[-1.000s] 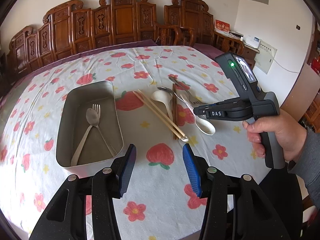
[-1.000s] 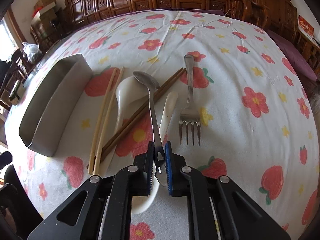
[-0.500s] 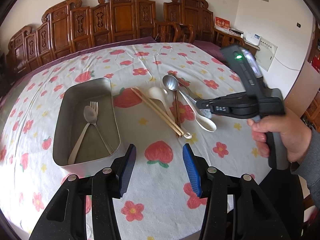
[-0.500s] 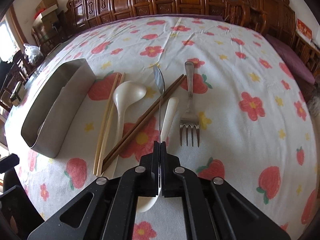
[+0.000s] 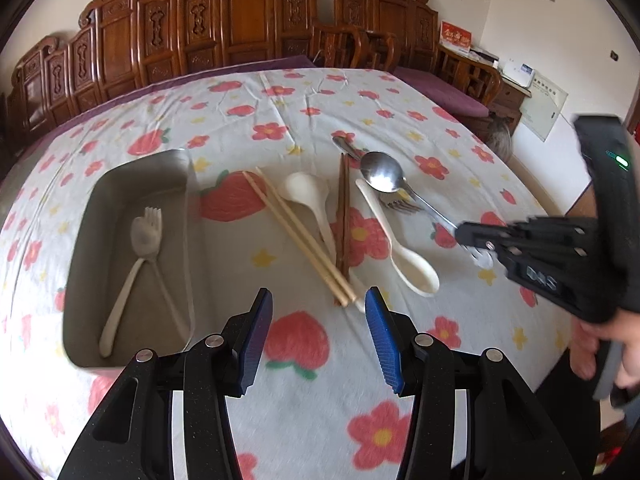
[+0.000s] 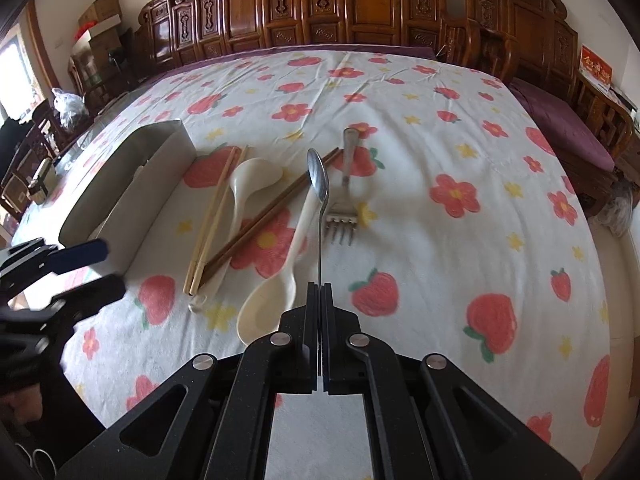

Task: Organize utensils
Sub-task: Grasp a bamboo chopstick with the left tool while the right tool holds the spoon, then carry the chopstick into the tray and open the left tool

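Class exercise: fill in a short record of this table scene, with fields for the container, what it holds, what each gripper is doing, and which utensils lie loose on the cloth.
container: metal tray
in tray: fork and spoon
right gripper: shut on metal spoon, lifted off the cloth
left gripper: open, empty
loose on tablecloth: light chopsticks, dark chopsticks, two white spoons, metal fork

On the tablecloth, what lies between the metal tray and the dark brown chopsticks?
In the left wrist view, between the metal tray and the dark brown chopsticks lie a pair of light wooden chopsticks and a white plastic spoon.
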A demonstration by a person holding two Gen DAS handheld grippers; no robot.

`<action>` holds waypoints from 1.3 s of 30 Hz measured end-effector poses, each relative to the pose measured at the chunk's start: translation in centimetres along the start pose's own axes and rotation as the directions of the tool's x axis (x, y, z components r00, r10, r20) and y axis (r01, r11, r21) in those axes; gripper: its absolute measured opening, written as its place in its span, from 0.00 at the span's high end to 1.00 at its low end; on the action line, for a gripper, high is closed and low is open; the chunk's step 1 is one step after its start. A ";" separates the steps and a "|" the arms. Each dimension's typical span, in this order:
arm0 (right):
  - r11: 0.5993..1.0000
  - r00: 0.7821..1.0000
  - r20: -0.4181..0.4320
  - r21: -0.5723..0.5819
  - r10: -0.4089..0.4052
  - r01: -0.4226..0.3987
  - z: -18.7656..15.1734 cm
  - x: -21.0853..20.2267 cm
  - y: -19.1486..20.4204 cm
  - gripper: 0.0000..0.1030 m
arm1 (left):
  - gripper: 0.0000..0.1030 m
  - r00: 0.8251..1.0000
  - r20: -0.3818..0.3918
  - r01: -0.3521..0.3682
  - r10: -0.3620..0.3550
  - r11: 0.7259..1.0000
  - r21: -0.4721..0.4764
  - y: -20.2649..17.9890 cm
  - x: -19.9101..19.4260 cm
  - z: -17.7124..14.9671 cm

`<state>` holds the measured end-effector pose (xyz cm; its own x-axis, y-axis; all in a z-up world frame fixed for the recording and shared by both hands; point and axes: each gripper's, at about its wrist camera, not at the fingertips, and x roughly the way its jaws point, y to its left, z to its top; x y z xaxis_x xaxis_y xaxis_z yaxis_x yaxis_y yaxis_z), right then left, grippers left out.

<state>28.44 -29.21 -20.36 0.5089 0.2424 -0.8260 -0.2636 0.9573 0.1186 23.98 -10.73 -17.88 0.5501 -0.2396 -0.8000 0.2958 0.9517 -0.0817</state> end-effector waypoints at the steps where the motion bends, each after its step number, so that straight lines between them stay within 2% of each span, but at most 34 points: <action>1: 1.000 1.000 0.003 0.004 0.006 -0.006 -0.2 -0.1 -0.2 0.98 | 0.61 1.000 -0.009 -0.003 0.003 1.000 -0.005 -0.1 0.5 0.4; 8: 0.999 0.999 0.002 0.023 0.039 -0.039 0.0 -0.3 -0.8 0.98 | 0.80 0.995 -0.094 -0.024 0.018 0.998 -0.063 0.1 4.3 2.5; 13: 0.998 0.998 0.005 0.029 0.061 -0.061 0.4 -0.5 -1.0 0.98 | 0.89 0.986 -0.166 -0.056 0.035 0.991 -0.119 1.0 6.4 3.7; 15: 0.997 0.998 0.008 0.037 0.064 -0.065 0.5 -0.6 -1.3 0.98 | 0.90 0.982 -0.185 -0.052 0.025 0.988 -0.144 1.3 6.9 4.0; 18: 0.996 0.997 0.014 0.052 0.072 -0.073 0.6 -0.9 -1.7 0.98 | 0.90 0.976 -0.211 -0.081 0.047 0.984 -0.157 1.6 7.7 4.5; 27: 0.994 0.996 0.016 0.067 0.089 -0.089 0.7 -1.1 -2.0 0.98 | 0.91 0.958 -0.266 -0.143 0.107 0.983 -0.119 1.5 9.1 4.4; 33: 0.994 0.996 0.016 0.064 0.087 -0.088 0.6 -1.1 -1.8 0.98 | 0.95 0.964 -0.248 -0.133 0.099 0.984 -0.122 1.6 8.6 4.1; 39: 0.994 0.996 0.029 0.061 0.084 -0.086 0.7 -1.2 -1.7 0.98 | 0.96 0.976 -0.193 -0.129 0.106 0.985 -0.112 1.5 6.5 4.1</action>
<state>28.88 -30.99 -19.16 0.5085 0.3263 -0.7969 -0.2558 0.9409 0.2221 31.20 -11.62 -20.84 0.4177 -0.0959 -0.9035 0.1325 0.9902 -0.0438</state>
